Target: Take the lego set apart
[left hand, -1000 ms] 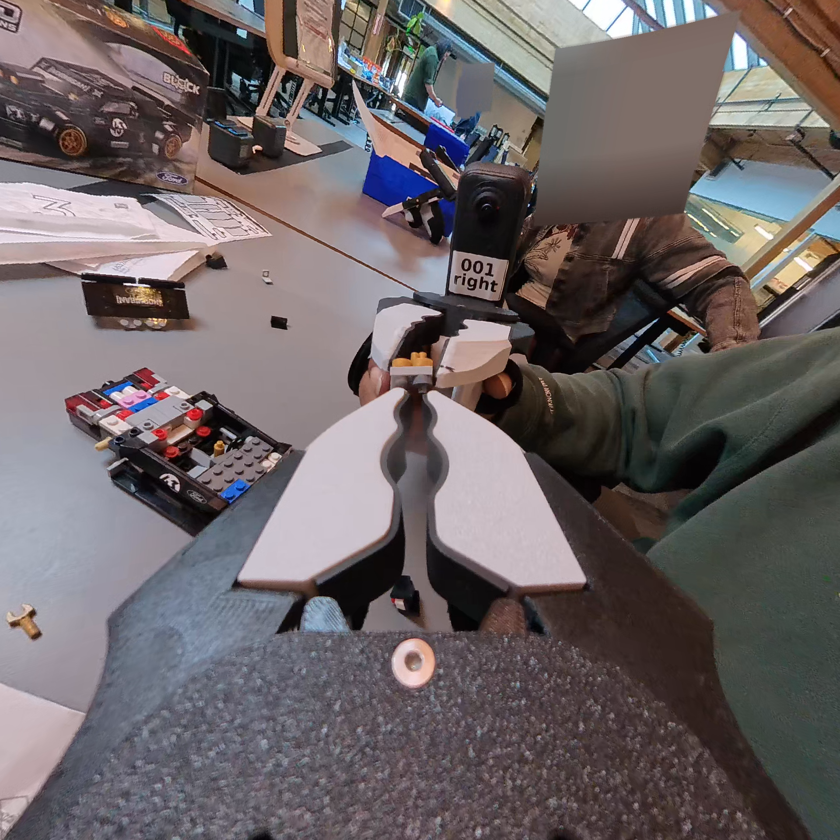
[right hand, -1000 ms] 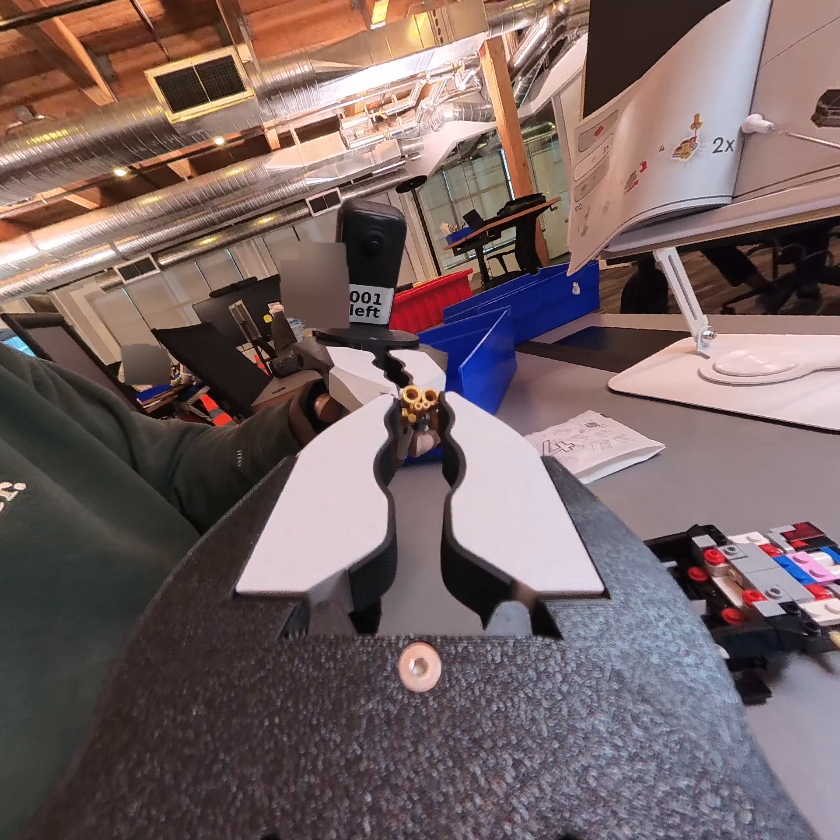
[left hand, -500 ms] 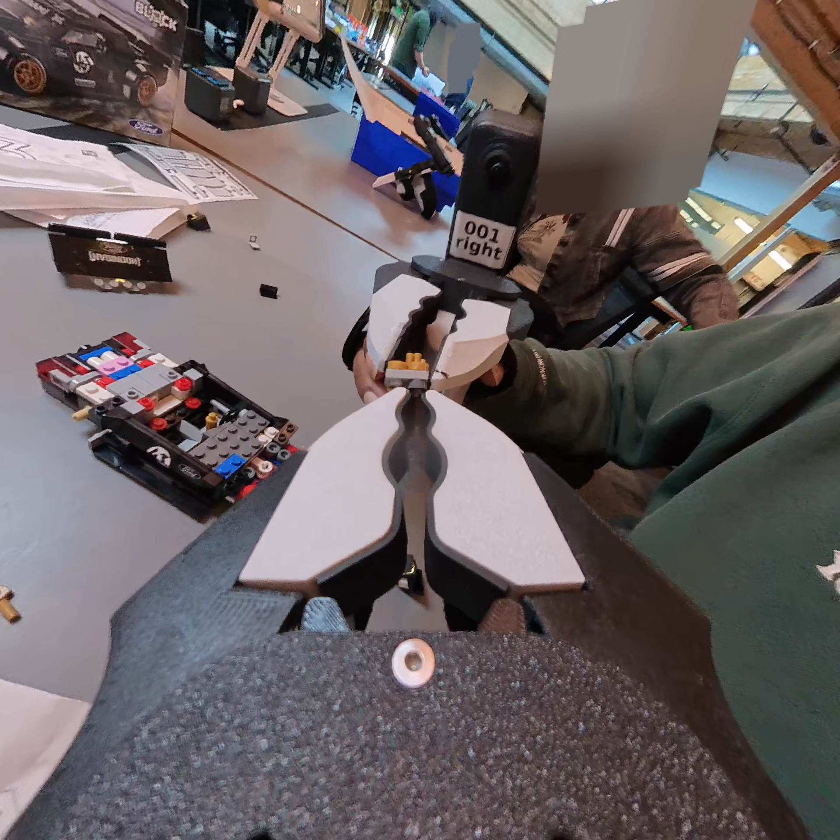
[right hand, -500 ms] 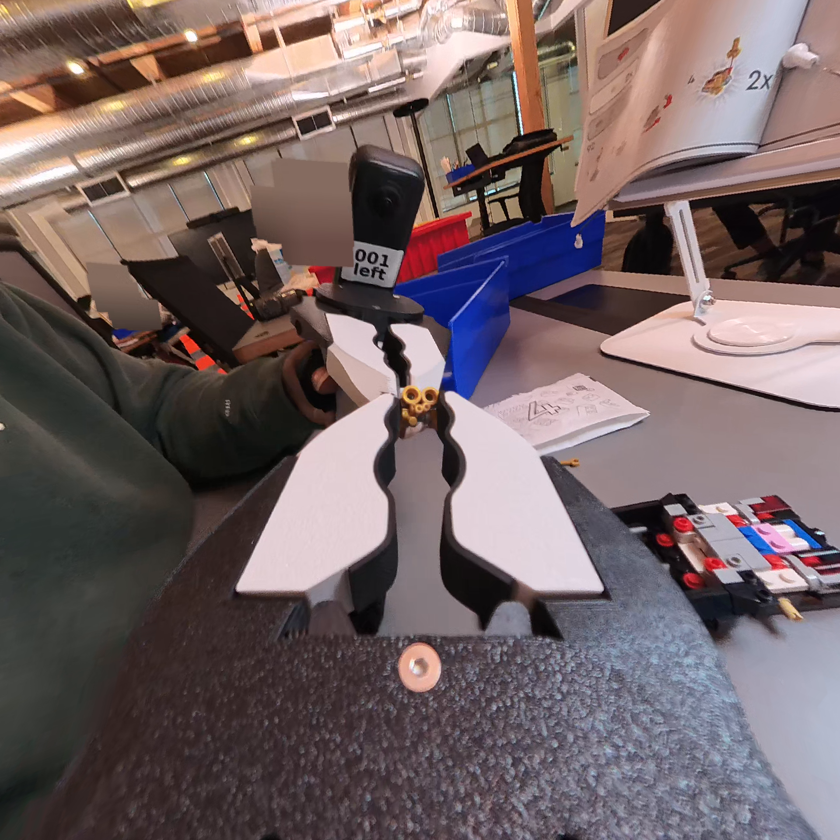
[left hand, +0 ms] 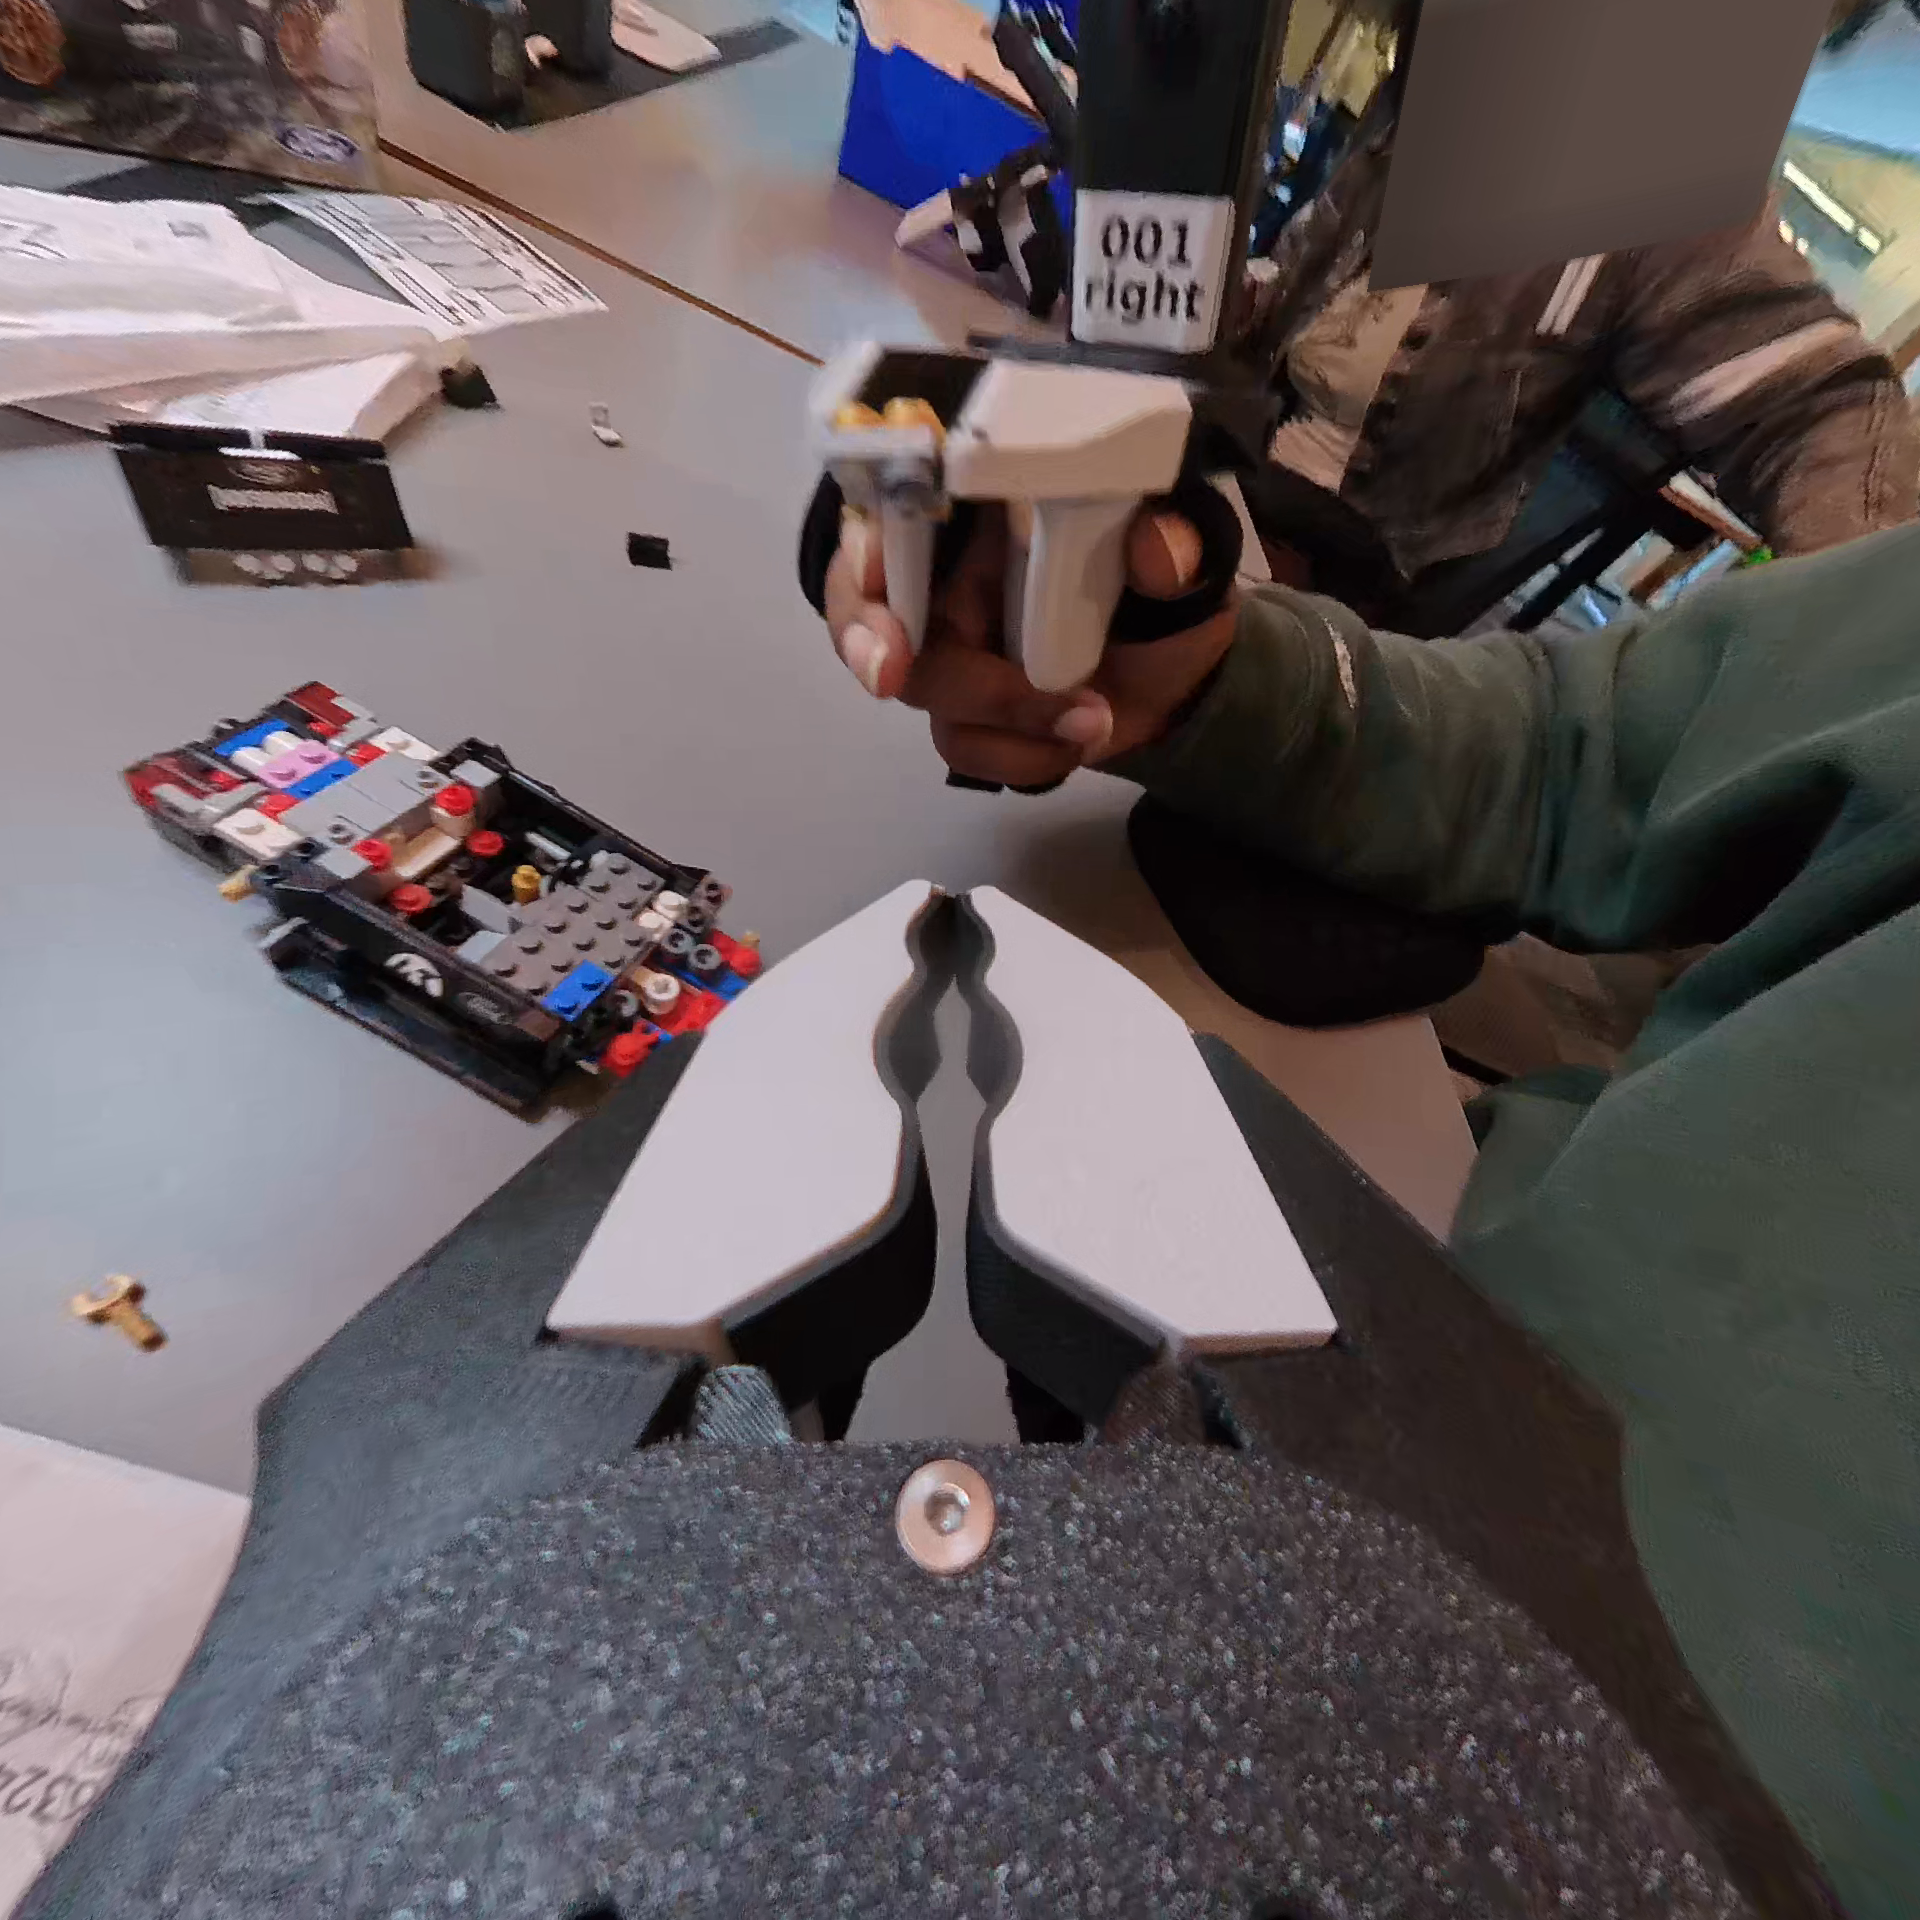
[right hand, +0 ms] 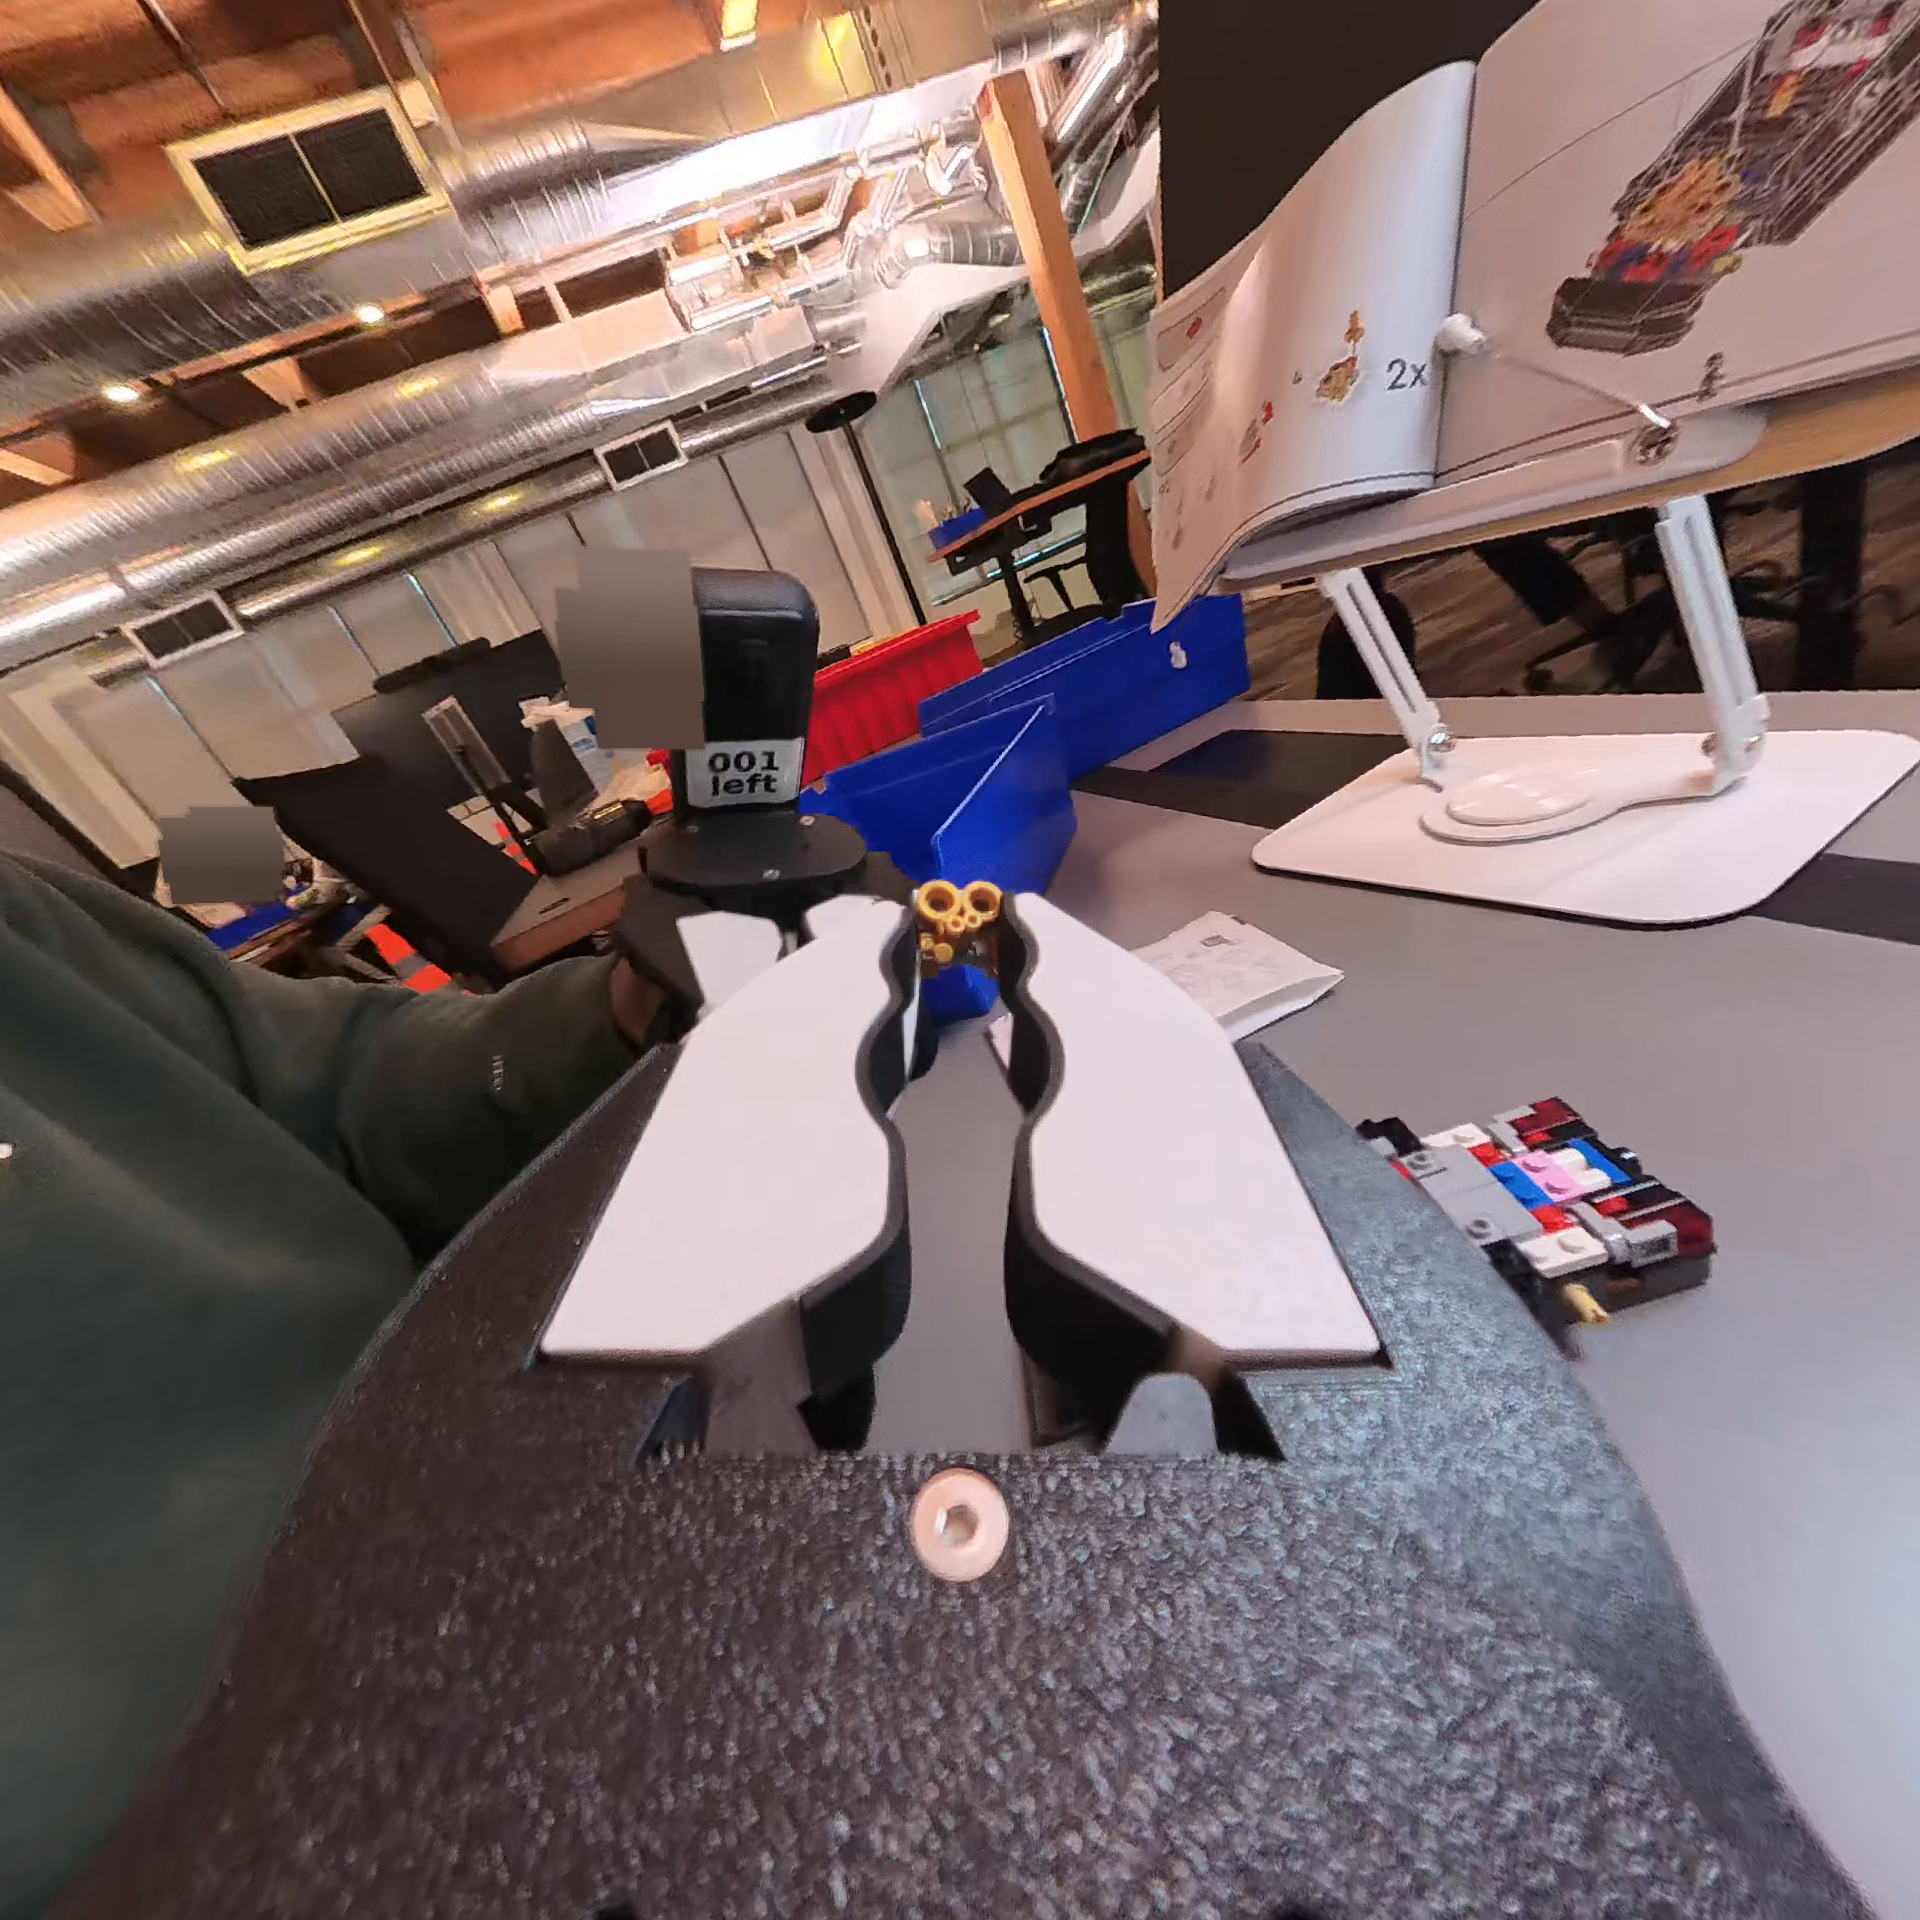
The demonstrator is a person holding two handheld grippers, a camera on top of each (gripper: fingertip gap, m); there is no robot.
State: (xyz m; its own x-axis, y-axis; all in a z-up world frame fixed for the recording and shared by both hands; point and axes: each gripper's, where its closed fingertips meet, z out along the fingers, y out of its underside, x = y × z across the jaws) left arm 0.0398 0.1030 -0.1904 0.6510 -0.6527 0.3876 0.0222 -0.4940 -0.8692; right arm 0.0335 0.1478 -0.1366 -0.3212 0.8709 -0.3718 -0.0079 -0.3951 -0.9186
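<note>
Lego car chassis (left hand: 436,894) sits mid-left of frame on grey table (left hand: 644,270), untouched. Your right gripper (right hand: 957,935) clamps small gold-and-grey sub-assembly (right hand: 957,920), raised off table, likely for splitting. Left gripper (left hand: 951,902) tips pinched together, empty. Loose gold piece (left hand: 116,1311) lower left.

You are working in an open-plan workshop or lab space. Overhead run bare silver ventilation ducts (right hand: 312,499) beneath exposed wooden ceiling beams (right hand: 62,135). Around your grey bench (left hand: 312,1143) stand other desks with dark monitors (right hand: 416,727), blue plastic bins (right hand: 1039,769) and a white folding book stand (right hand: 1558,790). Another seated person's striped jacket sleeve (left hand: 1662,416) shows across from you.
</note>
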